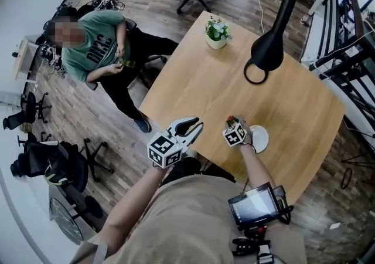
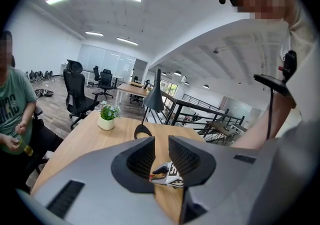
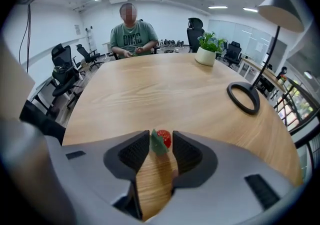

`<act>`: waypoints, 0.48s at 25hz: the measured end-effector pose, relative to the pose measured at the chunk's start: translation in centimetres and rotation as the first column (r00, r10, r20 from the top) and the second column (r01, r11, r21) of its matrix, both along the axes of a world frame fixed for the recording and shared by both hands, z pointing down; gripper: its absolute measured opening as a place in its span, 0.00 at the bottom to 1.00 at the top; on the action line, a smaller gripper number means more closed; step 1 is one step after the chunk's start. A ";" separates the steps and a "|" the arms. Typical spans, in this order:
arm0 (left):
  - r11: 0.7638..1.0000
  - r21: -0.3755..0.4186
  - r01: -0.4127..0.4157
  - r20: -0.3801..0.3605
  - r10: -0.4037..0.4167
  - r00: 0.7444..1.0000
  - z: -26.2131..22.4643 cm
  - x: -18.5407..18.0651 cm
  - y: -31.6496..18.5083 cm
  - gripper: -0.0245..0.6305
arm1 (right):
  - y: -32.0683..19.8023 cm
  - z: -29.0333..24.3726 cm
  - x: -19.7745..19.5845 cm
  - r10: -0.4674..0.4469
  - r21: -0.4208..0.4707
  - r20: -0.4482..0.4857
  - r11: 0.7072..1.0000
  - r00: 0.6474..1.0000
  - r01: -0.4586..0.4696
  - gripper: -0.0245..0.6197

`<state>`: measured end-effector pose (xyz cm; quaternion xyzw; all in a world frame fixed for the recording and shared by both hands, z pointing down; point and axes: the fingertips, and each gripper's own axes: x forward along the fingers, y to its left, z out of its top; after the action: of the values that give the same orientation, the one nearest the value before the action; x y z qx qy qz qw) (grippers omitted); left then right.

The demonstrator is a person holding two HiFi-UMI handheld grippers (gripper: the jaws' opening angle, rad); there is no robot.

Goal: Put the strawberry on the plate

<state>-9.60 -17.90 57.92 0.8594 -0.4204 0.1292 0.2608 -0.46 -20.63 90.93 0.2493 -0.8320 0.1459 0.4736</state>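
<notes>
Strawberry (image 3: 165,139) between right gripper (image 3: 161,137) tips

The strawberry (image 3: 164,139) lies on the table (image 1: 199,87), near the plate (image 1: 262,138).

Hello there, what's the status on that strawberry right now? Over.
Left hand-held gripper open, empty. Right hand-held gripper open, strawberry between its tips, low over the table, not on the plate. Nothing in the way.
</notes>
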 end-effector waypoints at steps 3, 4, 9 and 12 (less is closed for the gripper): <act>1.000 -0.006 0.015 0.006 -0.015 1.000 0.1 -0.6 0.3 0.15 | 0.0 1.1 -0.2 -0.014 -0.013 -0.018 1.000 1.000 0.014 0.24; 1.000 -0.009 0.021 0.008 -0.021 1.000 0.2 -0.7 0.3 0.15 | -0.1 1.3 -0.1 -0.015 -0.015 -0.026 1.000 1.000 0.015 0.24; 0.999 -0.016 0.043 0.014 -0.043 0.999 0.2 -1.3 0.7 0.15 | -0.4 2.0 0.2 -0.006 -0.010 -0.037 1.000 0.999 0.006 0.24; 0.998 -0.018 0.053 0.015 -0.052 0.999 0.4 -1.6 0.7 0.15 | -0.5 1.8 0.0 0.006 -0.023 -0.014 1.000 1.000 -0.006 0.24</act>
<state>-11.18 -17.23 58.30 0.8446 -0.4437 0.1326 0.2688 -0.43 -21.08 92.75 0.2473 -0.8262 0.1550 0.4819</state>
